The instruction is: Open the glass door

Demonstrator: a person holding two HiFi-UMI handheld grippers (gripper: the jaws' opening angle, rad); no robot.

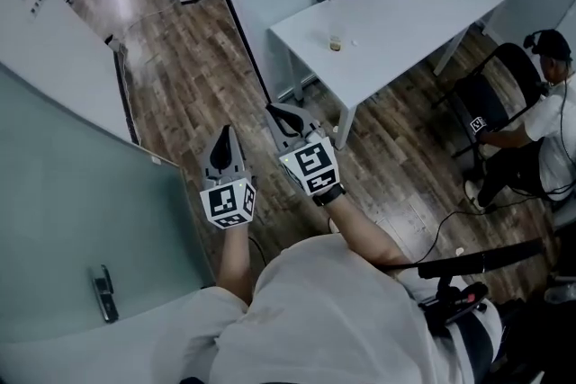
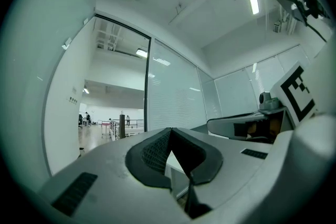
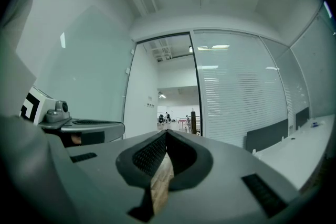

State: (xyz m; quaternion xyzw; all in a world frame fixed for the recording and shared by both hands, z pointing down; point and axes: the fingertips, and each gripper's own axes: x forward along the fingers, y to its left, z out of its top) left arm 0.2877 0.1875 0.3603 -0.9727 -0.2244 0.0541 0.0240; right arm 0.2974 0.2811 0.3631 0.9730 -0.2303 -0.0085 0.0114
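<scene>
Head view, door: the glass door (image 1: 63, 220) fills the lower left. Its frosted panel is swung into the room and its handle (image 1: 104, 293) is low on the pane. The doorway beyond looks clear through to the corridor, so I judge the door already open, or nearly so.
Left gripper: the left gripper (image 1: 224, 135) is held out in front of the body, apart from the door. Its jaws are pressed together on nothing.
Right gripper: the right gripper (image 1: 277, 112) is just beside the left and aimed at the doorway. Its jaws also meet at the tips and are empty.
Why held so: both grippers point at the opening, not at the handle, which lies well off to the left and nearer the person. It looks like a rest pose, not a reach.
Tabletop: a white tabletop (image 1: 405, 9) on the right carries a small cup (image 1: 335, 41), which plays no part in the task.
Writing: the marker cubes (image 1: 229, 201) show black-and-white square codes and no words. A small wall sign (image 2: 73, 98) in the left gripper view is too small to read.
</scene>
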